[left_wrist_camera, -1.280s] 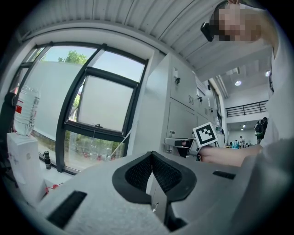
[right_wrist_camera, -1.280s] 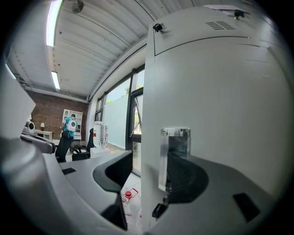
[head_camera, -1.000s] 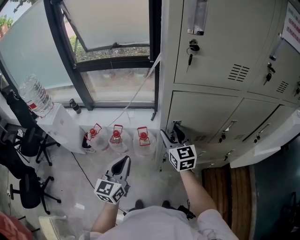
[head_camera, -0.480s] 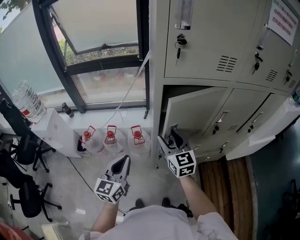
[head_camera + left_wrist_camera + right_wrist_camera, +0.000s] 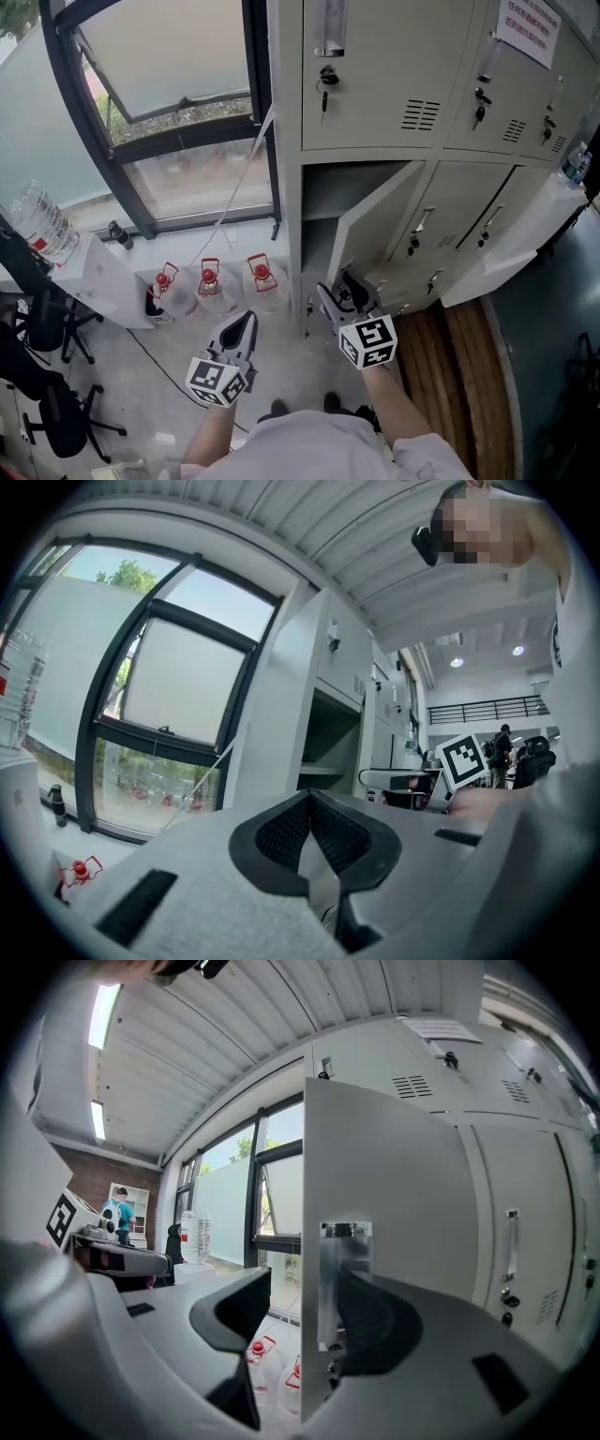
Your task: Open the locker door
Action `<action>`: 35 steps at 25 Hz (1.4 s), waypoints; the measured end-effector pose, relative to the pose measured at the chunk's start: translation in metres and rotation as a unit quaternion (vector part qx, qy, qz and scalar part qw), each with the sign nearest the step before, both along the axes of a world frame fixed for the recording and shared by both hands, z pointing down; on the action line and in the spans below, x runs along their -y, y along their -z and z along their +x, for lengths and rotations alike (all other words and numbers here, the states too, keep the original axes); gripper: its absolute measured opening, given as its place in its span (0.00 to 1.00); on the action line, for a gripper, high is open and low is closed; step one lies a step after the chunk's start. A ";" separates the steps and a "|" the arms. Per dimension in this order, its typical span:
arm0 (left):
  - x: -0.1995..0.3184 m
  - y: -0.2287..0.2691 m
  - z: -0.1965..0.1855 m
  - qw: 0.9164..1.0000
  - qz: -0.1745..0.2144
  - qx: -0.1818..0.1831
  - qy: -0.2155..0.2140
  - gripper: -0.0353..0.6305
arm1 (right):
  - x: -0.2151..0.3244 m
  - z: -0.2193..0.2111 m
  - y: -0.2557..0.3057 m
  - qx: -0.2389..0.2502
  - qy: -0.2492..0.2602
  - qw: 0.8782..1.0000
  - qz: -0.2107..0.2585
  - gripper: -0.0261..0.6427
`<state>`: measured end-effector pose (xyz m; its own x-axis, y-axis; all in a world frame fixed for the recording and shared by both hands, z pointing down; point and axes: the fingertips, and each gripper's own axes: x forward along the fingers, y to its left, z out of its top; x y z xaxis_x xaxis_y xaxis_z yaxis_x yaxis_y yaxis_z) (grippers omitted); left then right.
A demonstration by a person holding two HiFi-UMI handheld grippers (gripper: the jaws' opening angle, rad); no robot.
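The lower-left locker door (image 5: pixel 375 225) stands swung out from the grey locker bank, showing a dark compartment (image 5: pixel 323 202) with a shelf. My right gripper (image 5: pixel 339 286) is at the door's free edge, low down. In the right gripper view the door (image 5: pixel 394 1194) runs between the jaws of the right gripper (image 5: pixel 305 1297). Its metal handle (image 5: pixel 342 1279) lies against the right jaw, and the left jaw stands apart from the door, so the gripper is open. My left gripper (image 5: pixel 246 321) hangs shut and empty left of the lockers; its jaws meet in the left gripper view (image 5: pixel 309 803).
Three red-capped water jugs (image 5: pixel 208 277) stand on the floor under the window (image 5: pixel 178 103). A large bottle (image 5: pixel 37 220) sits on a white stand at left, office chairs (image 5: pixel 42 323) below it. Another locker door (image 5: pixel 497 267) hangs open at right. A key hangs in the upper locker (image 5: pixel 323 80).
The lower locker door has swung from nearly closed to wide open, drawn out with my right gripper at its edge. The left gripper has stayed put and shut.
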<state>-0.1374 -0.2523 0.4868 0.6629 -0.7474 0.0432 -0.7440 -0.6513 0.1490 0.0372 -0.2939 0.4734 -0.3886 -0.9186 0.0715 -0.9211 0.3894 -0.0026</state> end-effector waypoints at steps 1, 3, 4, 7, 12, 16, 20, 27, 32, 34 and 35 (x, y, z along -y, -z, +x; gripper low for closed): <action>-0.001 0.000 0.002 1.000 0.000 0.000 -0.004 0.06 | -0.004 0.003 0.000 0.000 -0.005 1.000 0.000 0.35; -0.003 0.000 0.008 1.000 0.000 -0.001 -0.014 0.06 | -0.013 0.010 -0.001 0.000 -0.015 1.000 0.000 0.35; -0.004 0.000 0.011 1.000 -0.001 -0.001 -0.019 0.06 | -0.017 0.014 -0.001 0.001 -0.020 1.000 0.000 0.35; -0.008 0.000 0.020 0.999 -0.001 0.000 -0.033 0.06 | -0.030 0.025 -0.003 0.004 -0.036 0.999 -0.002 0.34; -0.013 0.001 0.037 0.998 0.000 -0.003 -0.057 0.06 | -0.045 0.050 -0.004 -0.002 -0.075 0.997 0.000 0.35; -0.017 0.003 0.050 0.997 0.002 -0.002 -0.076 0.06 | -0.054 0.067 -0.002 0.000 -0.100 0.995 0.001 0.35; -0.020 0.004 0.060 0.996 0.004 -0.001 -0.091 0.06 | -0.061 0.077 -0.001 0.002 -0.116 0.993 0.002 0.35; -0.018 0.003 0.071 0.994 0.006 0.005 -0.112 0.06 | -0.074 0.091 -0.002 0.010 -0.138 0.990 0.005 0.35; -0.017 0.005 0.084 0.991 0.008 0.004 -0.131 0.06 | -0.085 0.106 -0.003 0.011 -0.159 0.987 0.003 0.35; -0.016 0.003 0.092 0.990 0.005 0.004 -0.141 0.06 | -0.089 0.113 -0.003 0.008 -0.169 0.986 0.001 0.35; -0.016 0.001 0.097 0.989 0.004 0.004 -0.146 0.06 | -0.091 0.116 -0.003 0.008 -0.173 0.985 0.000 0.35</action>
<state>-0.0408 -0.2358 0.4855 0.8507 -0.5237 0.0446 -0.5245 -0.8402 0.1376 0.1534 -0.2030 0.4764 -0.0536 -0.9963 0.0673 -0.9984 0.0525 -0.0186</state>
